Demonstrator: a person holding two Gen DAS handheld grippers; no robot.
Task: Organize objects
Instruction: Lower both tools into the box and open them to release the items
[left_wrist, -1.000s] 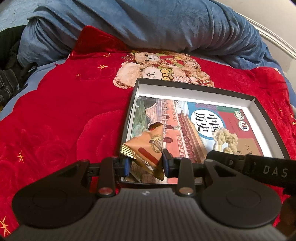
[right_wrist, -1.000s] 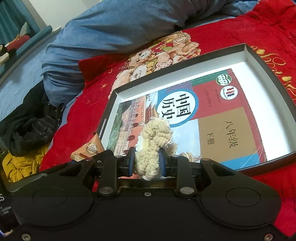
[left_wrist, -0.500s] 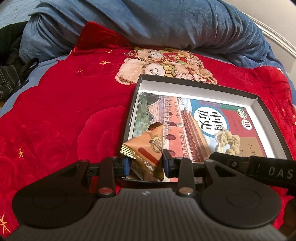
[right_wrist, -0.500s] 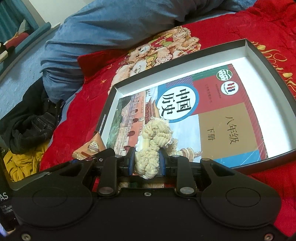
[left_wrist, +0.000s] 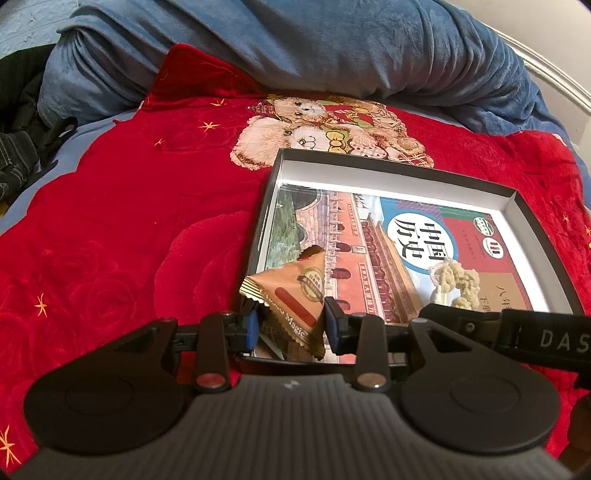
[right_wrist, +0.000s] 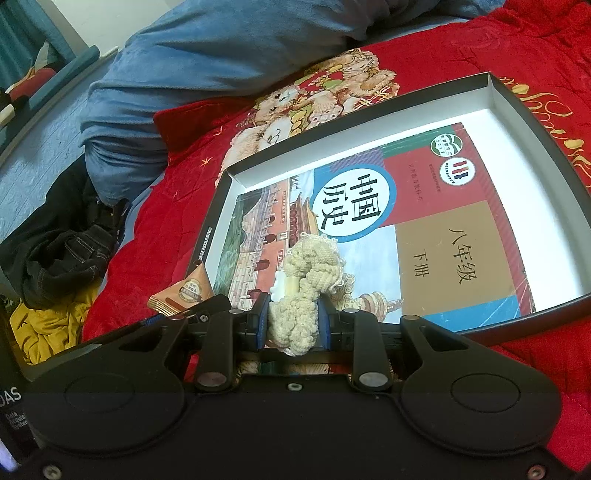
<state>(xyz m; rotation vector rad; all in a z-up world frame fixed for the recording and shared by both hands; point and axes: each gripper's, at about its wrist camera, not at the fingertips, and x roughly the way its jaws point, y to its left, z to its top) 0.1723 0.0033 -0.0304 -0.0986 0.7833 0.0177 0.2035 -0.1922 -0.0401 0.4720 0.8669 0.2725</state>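
Cream-coloured crochet, a knotted woolly toy (right_wrist: 306, 291) whose lower end is hidden behind the gripper body, sits clamped between the narrowly parted fingers of the right gripper (right_wrist: 293, 326). A small pale plastic piece shows on the toy's left side, too small to identify. The toy hangs over the near edge of a shallow black box (right_wrist: 524, 114) with white inner walls, just ahead of the fingers. Inside the box lies a schoolbook (right_wrist: 443, 236) with Chinese lettering on its cover; its near corner is cut off by the gripper.

To the left, the left gripper (left_wrist: 290, 325) pinches a tan snack packet (left_wrist: 295, 291) with a crimped edge, its blue pads (left_wrist: 252, 325) set a little wider and pressed on the packet's sides. The packet pokes up over the box's near left corner; its printed wording is only partly legible, and its lower tip is lost in shadow. From the left wrist view the right gripper crosses the lower right, covering part of the box rim.

Beneath everything spreads a red blanket (left_wrist: 110, 221) with a teddy-bear print (left_wrist: 317, 133) beyond the box. A rumpled blue quilt (left_wrist: 295, 40) is heaped farther ahead, and dark clothes (right_wrist: 62, 251) over something yellow lie far left.
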